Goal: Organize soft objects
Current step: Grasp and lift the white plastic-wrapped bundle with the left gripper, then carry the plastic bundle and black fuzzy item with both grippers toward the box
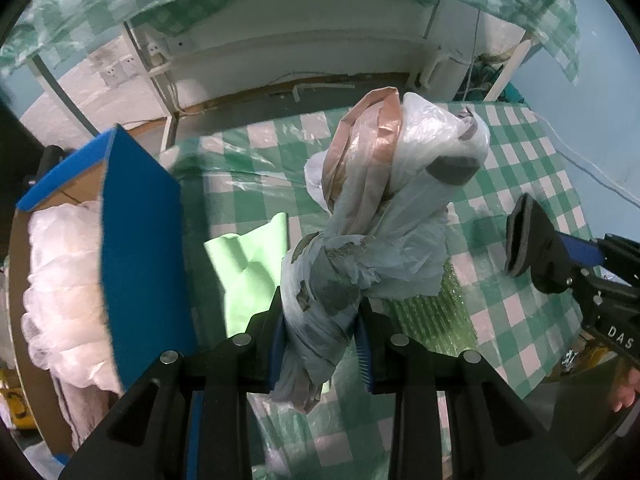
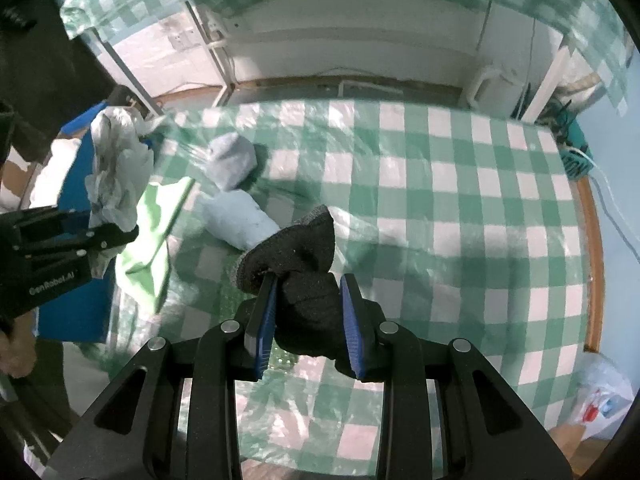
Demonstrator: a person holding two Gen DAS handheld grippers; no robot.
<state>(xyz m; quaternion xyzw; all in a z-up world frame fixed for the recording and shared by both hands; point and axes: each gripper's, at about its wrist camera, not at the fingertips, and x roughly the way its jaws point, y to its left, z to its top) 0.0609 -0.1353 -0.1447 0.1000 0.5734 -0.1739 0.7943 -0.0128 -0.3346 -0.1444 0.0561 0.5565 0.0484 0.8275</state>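
Reading "GenRobot.AI" on left gripper (image 2: 116,236).

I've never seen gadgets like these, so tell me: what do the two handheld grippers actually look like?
Both are matte black plastic frames with triangular cut-outs and silver bolt heads. The left gripper and right gripper each have two flat fingers lined with ribbed blue pads. White lettering marks their sides. No cables are visible, and bare fingers hold them.

A home: checked tablecloth (image 2: 440,184), wall sockets (image 1: 120,74).
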